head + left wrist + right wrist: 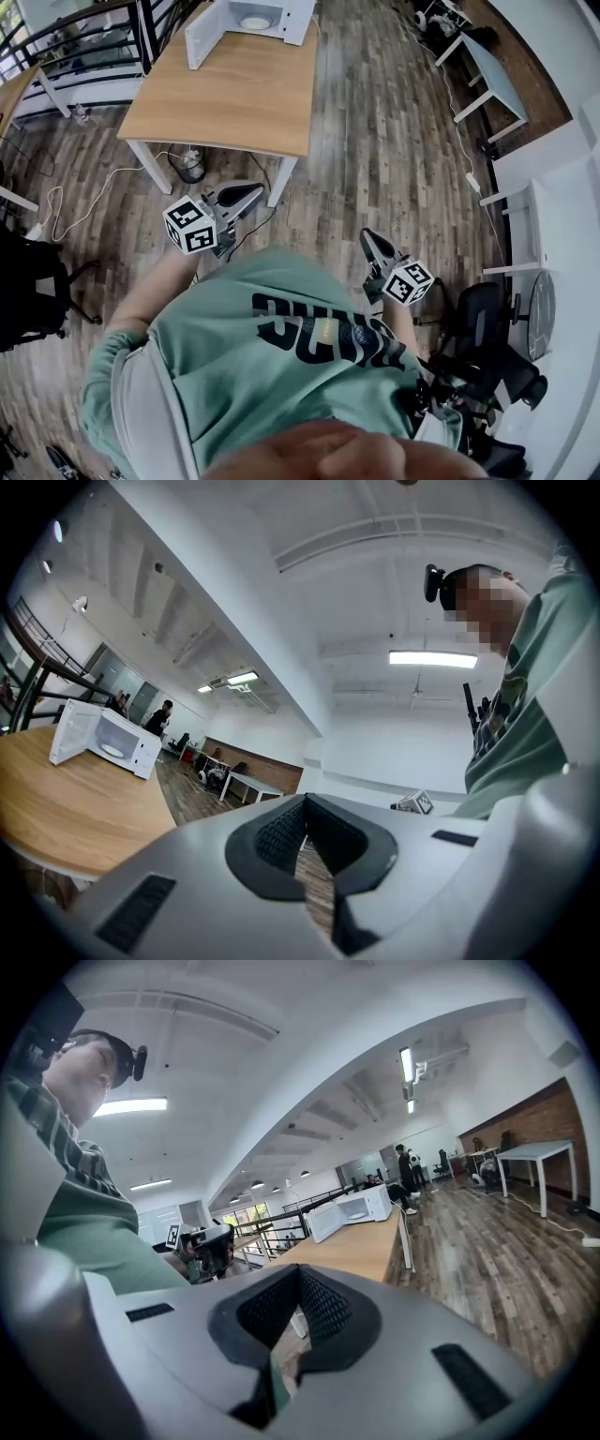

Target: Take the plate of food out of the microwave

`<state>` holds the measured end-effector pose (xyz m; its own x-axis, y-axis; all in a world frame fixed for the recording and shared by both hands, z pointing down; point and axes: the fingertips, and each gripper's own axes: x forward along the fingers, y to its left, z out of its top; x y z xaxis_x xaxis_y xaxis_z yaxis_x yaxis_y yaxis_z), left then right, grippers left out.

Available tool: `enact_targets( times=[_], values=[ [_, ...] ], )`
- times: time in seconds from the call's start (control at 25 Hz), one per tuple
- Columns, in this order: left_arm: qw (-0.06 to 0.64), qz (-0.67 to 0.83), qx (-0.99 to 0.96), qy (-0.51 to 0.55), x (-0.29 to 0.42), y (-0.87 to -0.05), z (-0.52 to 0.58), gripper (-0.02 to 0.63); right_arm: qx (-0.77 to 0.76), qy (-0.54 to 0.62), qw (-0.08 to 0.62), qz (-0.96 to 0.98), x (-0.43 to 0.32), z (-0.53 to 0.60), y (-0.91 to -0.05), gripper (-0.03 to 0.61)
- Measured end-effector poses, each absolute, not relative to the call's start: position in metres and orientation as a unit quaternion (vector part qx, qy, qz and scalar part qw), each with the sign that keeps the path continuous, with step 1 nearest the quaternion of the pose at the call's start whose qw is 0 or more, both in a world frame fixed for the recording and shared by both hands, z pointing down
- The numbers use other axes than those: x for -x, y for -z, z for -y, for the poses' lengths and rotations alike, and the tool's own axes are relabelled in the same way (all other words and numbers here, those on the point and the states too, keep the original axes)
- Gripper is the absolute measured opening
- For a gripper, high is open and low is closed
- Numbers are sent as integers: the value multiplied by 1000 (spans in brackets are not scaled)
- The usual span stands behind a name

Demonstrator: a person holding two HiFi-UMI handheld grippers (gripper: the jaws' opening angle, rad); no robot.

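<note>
**Left hand-held gripper** [246,199]: jaws together, nothing between them. Held low in front of the person's torso, tips pointing forward toward the desk.

**Right hand-held gripper** [368,236]: jaws likewise closed and empty. Held at the person's other side, a little further back from the desk.

**Desk** [234,103]: wooden top on white legs, standing on plank floor [375,141]. It is ahead of both grippers, with bare floor between.

**Microwave** [281,14]: white, at the desk's far edge. Its door [204,36] is swung open to the left and the cavity faces the person.

**Plate of food** [253,21]: a pale round dish, lying flat inside the cavity; contents too small to tell.

**Governing relation**: the plate lies straight ahead across the whole desk, well apart from both grippers. The left gripper looks nearer and more in line with the opening.
</note>
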<state>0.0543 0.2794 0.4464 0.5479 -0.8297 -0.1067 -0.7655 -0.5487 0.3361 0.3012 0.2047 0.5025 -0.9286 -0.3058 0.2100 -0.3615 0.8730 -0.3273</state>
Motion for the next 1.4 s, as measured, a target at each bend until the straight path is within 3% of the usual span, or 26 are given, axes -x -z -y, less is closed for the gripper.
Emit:
enact_targets(
  times=[0.32,0.64,1.08,1.4],
  values=[
    [107,461,-870,138,64,-438,-256,2,-194,-144,73,968,-191,-174,-474,6],
    [127,474,-857,159,111,-456,-232,2,-200,-133,99,966,-151,-131,-472,6],
    [115,546,-821,123,97,-458,-149,2,-104,-150,75,980,-139,-11,-498,6],
    [141,604,-775,121,37,-461,-75,2,-25,-164,49,985,-164,107,-508,6]
  ],
)
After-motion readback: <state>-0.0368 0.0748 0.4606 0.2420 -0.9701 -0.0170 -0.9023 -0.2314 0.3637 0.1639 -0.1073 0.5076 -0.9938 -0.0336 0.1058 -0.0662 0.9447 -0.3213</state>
